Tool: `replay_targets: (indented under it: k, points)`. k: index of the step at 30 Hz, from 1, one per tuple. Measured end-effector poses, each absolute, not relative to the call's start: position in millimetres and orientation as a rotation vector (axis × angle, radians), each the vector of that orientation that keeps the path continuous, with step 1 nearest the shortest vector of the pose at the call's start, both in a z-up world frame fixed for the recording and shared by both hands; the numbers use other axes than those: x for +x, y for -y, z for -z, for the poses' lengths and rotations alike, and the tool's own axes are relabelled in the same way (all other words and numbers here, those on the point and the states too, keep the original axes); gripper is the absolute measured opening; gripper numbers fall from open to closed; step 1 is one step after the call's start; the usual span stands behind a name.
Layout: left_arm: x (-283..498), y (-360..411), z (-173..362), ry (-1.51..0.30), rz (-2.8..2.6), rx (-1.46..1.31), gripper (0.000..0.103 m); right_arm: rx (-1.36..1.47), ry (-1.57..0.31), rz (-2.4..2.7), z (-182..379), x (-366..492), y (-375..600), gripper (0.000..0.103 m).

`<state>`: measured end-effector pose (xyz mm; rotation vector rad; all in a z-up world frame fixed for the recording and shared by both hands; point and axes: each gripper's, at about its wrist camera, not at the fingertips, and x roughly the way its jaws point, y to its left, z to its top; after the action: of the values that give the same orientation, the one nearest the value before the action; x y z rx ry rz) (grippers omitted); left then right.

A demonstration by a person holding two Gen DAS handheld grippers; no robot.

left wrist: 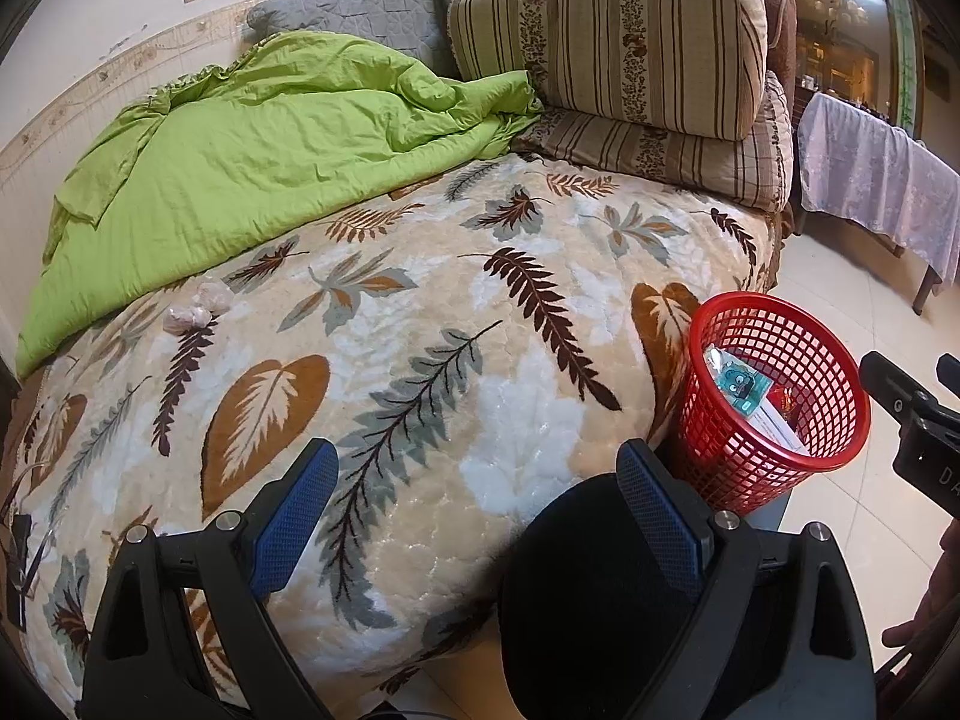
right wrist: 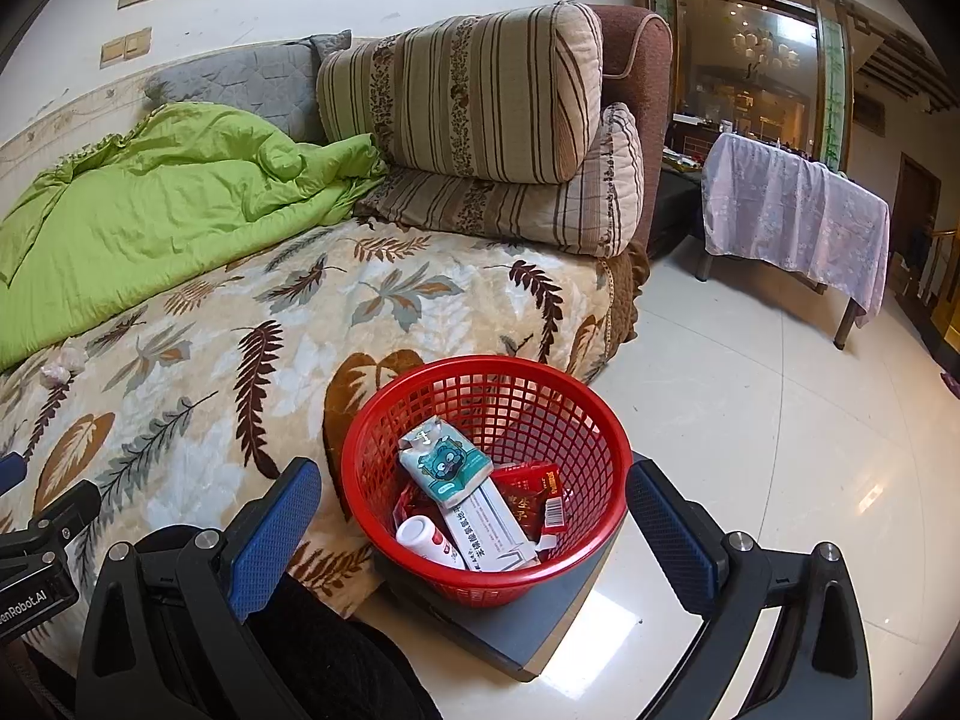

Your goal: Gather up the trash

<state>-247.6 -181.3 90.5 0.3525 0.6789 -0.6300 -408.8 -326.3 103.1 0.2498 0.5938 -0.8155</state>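
With both the left tool point(left wrist: 477, 516) and right tool point(right wrist: 474, 531) wide and empty, the round red mesh plastic basket point(right wrist: 591, 420) already holds wrappers, so the next move seems a reach to the pale crumpled wads point(left wrist: 198, 309) on the bed, well left of the basket.

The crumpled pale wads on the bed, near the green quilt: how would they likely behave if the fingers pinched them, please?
The crumpled wads look like tissue, so probably very light and squashy. They likely compress rather than slip. On the plush leaf blanket they probably won't roll.

Home bedroom (bed point(left wrist: 420, 330), pillows point(left wrist: 606, 42))
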Motion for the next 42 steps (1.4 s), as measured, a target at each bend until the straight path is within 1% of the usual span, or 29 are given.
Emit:
replay_targets:
  k: [33,38,42]
  points:
    - [-252,189,-92,-0.673,0.639,0.349,0.093,0.198,-0.596,0.775,-105,-400,322,0.103]
    - [-239,180,-92,-0.706,0.609,0.307,0.093,0.188,-0.611,0.708,-115,-376,320,0.103]
    - [-216,162,-95,-0.723,0.543,0.249,0.093,0.184,-0.583,0.635,-133,-342,314,0.103]
